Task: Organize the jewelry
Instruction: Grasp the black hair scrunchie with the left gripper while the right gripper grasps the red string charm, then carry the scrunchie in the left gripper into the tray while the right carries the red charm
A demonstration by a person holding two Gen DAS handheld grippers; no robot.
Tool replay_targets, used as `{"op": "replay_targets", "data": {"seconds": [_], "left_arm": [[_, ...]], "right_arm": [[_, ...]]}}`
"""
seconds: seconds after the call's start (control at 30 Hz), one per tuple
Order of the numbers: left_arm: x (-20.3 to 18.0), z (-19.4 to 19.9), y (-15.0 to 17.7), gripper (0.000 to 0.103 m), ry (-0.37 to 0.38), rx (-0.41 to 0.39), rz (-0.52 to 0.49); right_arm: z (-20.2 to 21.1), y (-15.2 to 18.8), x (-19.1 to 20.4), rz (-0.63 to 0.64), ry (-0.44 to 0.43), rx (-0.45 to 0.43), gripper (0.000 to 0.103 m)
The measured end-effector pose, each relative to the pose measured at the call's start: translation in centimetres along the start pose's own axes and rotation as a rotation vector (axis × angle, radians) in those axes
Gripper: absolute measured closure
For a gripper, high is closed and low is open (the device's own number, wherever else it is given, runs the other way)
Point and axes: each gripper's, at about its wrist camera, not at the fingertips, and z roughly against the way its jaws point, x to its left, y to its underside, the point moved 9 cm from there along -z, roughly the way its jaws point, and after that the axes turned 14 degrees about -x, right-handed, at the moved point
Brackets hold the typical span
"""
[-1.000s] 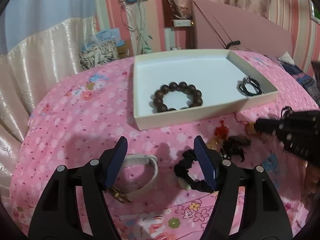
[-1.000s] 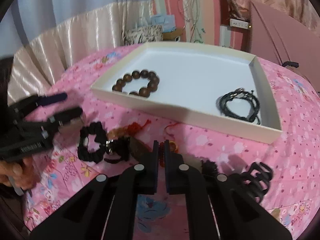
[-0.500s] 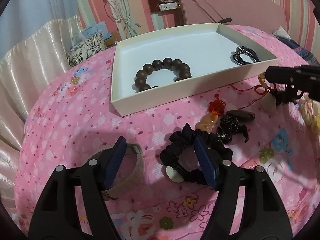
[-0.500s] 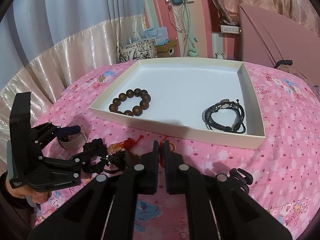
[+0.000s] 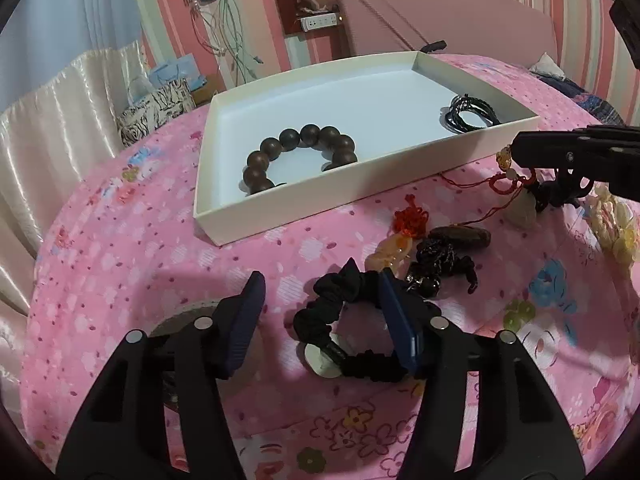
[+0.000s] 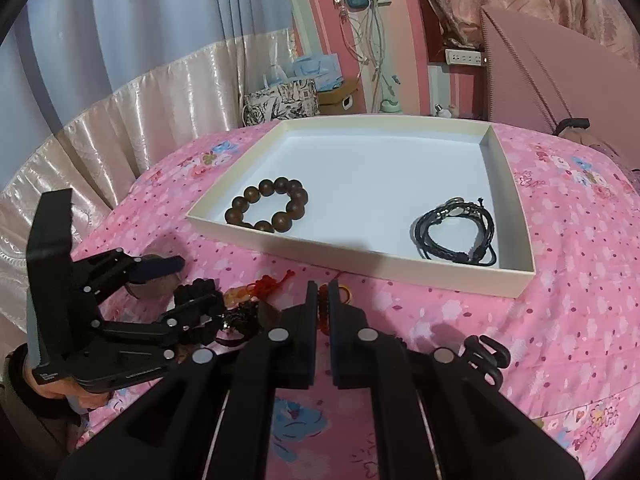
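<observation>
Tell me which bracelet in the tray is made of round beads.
The brown bead bracelet at the tray's left; the black cord bracelet at its right is thin braided cord.

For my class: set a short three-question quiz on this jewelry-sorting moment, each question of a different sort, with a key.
1. True or false: the wooden bead bracelet lies inside the white tray.
2. Multiple choice: what is the right tool shut on? A) the red-corded pendant B) the black scrunchie C) nothing
3. Fill in: the left tool is ____, one finger inside the scrunchie's loop.

Key: 1 true; 2 A; 3 open.
</observation>
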Motion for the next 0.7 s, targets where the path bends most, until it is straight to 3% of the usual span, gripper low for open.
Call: {"op": "replay_targets", "data": {"seconds": [0.07, 0.13, 0.23, 0.43, 0.7], "left_arm": [[-0.1, -0.1, 0.1, 0.057, 0.019, 0.004, 0.009], [-0.6, -0.2, 0.3, 0.076, 0.045, 0.009, 0.015], [-1.2, -0.1, 0.4, 0.091, 0.069, 0.011, 0.021], [-0.6, 0.1, -0.2, 0.094, 0.091, -0.006, 0.094], [1.5, 2.3, -2.9, 0.094, 0.09, -0.116, 0.152]], "right_arm": [[0.0, 0.1, 0.0, -0.002, 0.0, 0.002, 0.099], [-0.1, 0.2, -0.1, -0.005, 0.001, 0.005, 0.099], [-0.1, 0.3, -0.2, -0.009, 0.001, 0.005, 0.099], [0.0, 0.1, -0.5, -0.017, 0.002, -0.006, 0.099], [0.8, -1.4, -0.3, -0.008, -0.01, -0.053, 0.099]]}}
